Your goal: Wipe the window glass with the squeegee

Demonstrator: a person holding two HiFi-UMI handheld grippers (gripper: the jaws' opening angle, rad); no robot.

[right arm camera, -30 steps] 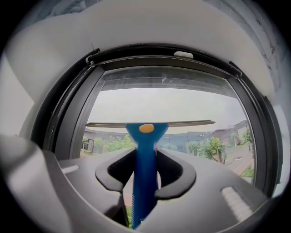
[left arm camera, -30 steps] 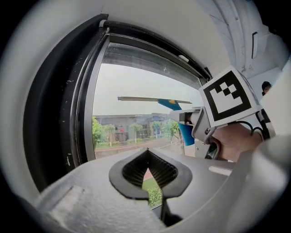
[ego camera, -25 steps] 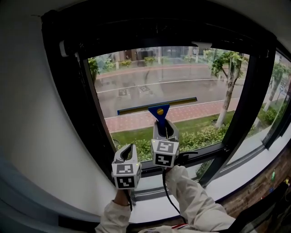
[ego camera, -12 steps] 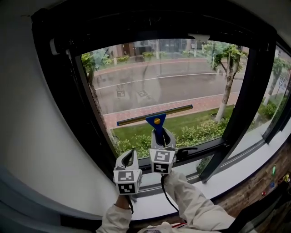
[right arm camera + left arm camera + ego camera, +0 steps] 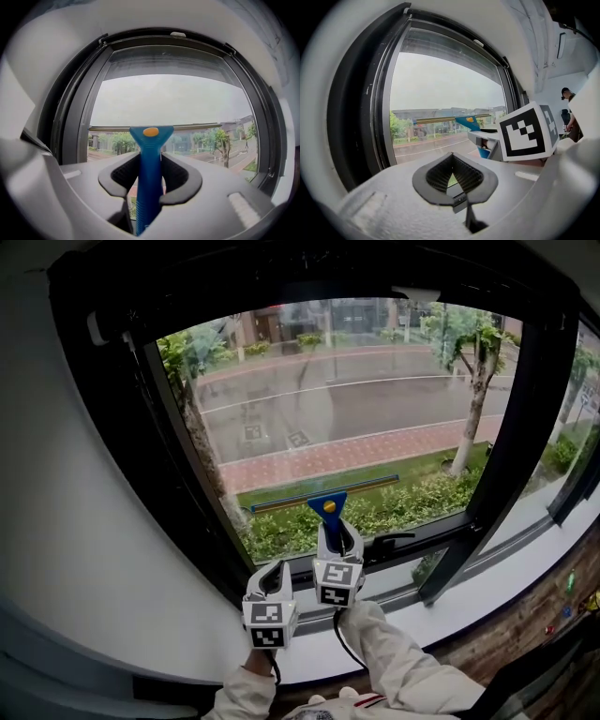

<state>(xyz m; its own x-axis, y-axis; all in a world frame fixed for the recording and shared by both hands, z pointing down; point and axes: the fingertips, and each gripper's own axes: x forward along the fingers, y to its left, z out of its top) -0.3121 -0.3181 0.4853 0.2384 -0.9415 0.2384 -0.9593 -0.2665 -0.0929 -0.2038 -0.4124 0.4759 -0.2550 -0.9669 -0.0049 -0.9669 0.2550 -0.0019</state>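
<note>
In the head view the squeegee (image 5: 326,494), a blue handle with a long thin blade, lies level against the lower part of the window glass (image 5: 375,399). My right gripper (image 5: 338,538) is shut on the handle from below. The right gripper view shows the blue handle (image 5: 149,173) upright between the pads, with the blade (image 5: 197,126) across the pane. My left gripper (image 5: 270,577) hangs just left of the right one, below the glass, shut and holding nothing. In the left gripper view its pads (image 5: 452,176) meet, and the squeegee (image 5: 468,123) shows beyond them.
A black window frame surrounds the pane, with a thick mullion (image 5: 514,427) on the right. A black window handle (image 5: 389,542) sticks out at the bottom rail beside my right gripper. Below runs a white sill (image 5: 487,589). A person (image 5: 568,112) stands far right in the room.
The right gripper has drawn the squeegee down the glass, from the level of the brick pavement outside to the hedge. The left gripper has stayed low beside it.
</note>
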